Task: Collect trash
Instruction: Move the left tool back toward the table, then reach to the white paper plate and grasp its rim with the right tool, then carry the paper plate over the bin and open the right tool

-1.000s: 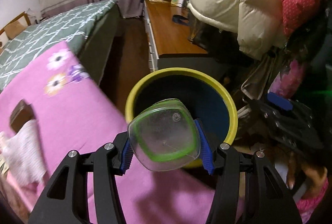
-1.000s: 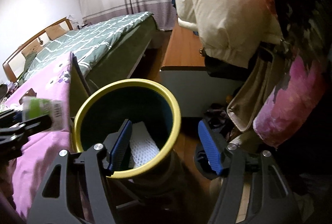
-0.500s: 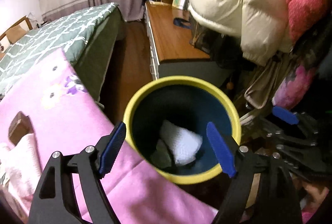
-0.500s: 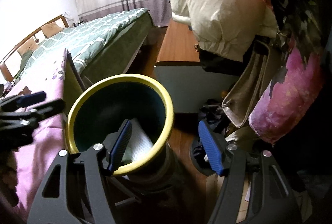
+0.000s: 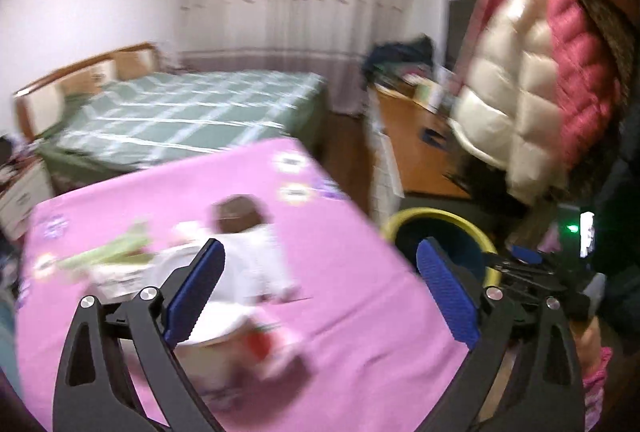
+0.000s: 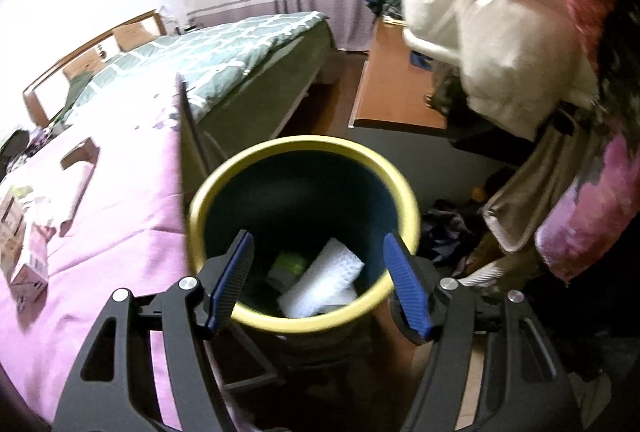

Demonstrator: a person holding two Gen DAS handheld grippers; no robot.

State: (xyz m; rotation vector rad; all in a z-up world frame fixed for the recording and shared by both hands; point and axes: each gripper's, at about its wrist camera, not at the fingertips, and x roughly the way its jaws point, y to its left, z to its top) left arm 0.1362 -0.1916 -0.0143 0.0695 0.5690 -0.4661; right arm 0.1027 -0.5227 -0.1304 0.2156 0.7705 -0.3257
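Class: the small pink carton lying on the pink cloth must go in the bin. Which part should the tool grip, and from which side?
Grip the pink carton across its narrow sides, coming down from above: it lies flat on the cloth, so only those side faces are free.

Bin (image 6: 224, 191): smooth plastic, yellow rim glossy, dark inner wall matt. Inside, white sheet (image 6: 326, 282) with a rough, dimpled texture. Pink bedspread (image 5: 340, 272): matt cloth. Gripper pads (image 6: 406, 290): ribbed blue plastic. Puffy jackets (image 6: 480, 27): slight sheen. Cabinet top (image 6: 394, 87): smooth wood.
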